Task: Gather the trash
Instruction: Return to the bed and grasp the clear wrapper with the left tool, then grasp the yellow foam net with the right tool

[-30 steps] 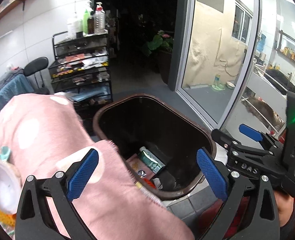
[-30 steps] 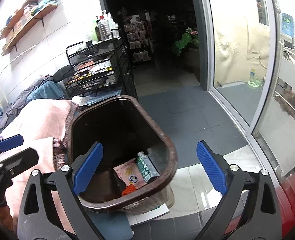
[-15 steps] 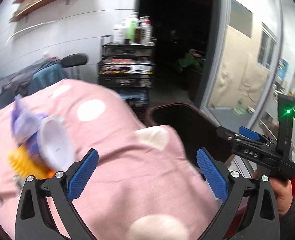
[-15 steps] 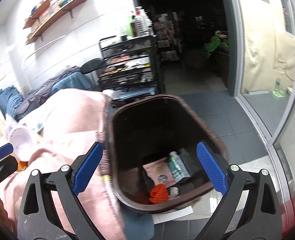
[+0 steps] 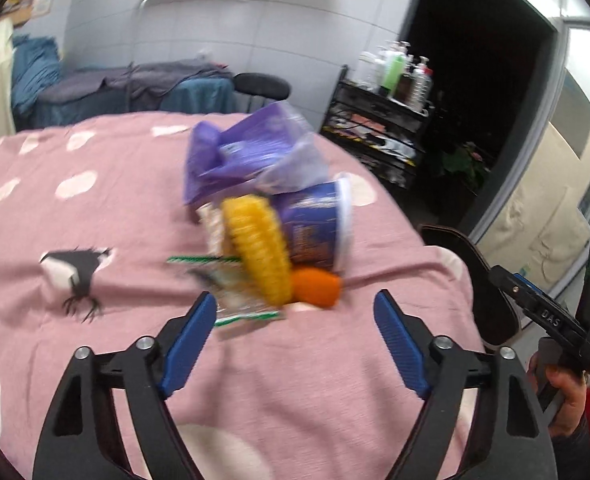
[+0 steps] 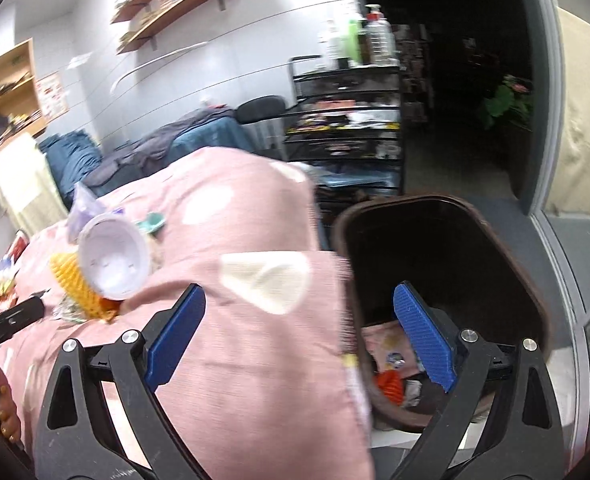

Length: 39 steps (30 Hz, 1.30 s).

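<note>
On my left view, a cup (image 5: 319,228) lies on its side on the blanket (image 5: 115,208), touching a wrapper (image 5: 251,156) behind it. Off the blanket's right edge stands the trash bin (image 6: 507,240), with litter (image 6: 391,384) inside; a shelf cart (image 6: 347,120) stands behind.

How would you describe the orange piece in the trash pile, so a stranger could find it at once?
Find the pink cloth with pale spots and the trash heap lying on it. The orange piece lies at the heap's near edge, below the purple cup and right of the ribbed yellow item. It alone is plain orange.
</note>
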### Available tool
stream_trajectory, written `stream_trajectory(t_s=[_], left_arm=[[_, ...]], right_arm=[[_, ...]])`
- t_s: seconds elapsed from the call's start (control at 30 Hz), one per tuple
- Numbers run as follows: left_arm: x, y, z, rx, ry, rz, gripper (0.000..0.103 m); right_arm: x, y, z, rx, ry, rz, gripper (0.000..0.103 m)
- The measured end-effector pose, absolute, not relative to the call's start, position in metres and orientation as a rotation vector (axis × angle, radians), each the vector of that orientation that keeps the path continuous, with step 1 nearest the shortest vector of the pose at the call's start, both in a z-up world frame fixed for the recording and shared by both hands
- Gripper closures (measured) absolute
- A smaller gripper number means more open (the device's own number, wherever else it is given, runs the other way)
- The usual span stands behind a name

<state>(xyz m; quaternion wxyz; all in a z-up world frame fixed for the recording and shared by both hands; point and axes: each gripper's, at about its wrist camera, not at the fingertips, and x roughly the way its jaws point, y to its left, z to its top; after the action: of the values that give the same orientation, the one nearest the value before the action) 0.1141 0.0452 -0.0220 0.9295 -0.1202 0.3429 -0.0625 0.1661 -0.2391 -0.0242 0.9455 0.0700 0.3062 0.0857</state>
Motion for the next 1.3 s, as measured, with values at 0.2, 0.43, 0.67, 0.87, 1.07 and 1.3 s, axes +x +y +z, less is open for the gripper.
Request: stream_trajectory(t_s=[0.2,0.43,0.67,0.87,1.07,1.3], left_arm=[[0.117,0.078,-0.041,-0.383,0.779,-0.116,0.039],[0.137,0.086,-0.050,-0.440,0.826,-0.152,0.054],[0.150,0.082,-0.055,-0.444,0.850,-0.187,0.074],[0.137,0.087,-0.047,-0.437,0.790,-0.172,0.094],[0.119,0.095,-0.033,-0.400,0.719,-0.105,0.095],[0.094,0.112,-0.020,-0.340,0.647,0.019,0.095]], right_arm=[[0.170,-0.197,-0.018,0.092,0.625,0.262,0.009],[0.168,-0.162,-0.011,0.046,0.618,0.336,0.009],[0.167,-0.138,-0.006,0.014,0.626,0.403,0.009],[0.177,-0.117,-0.006,-0.015,0.673,0.456,0.009],[0.182,-0.091,-0.003,-0.041,0.692,0.519,0.009],[0.170,-0.056,0.010,-0.123,0.632,0.579,0.013]])
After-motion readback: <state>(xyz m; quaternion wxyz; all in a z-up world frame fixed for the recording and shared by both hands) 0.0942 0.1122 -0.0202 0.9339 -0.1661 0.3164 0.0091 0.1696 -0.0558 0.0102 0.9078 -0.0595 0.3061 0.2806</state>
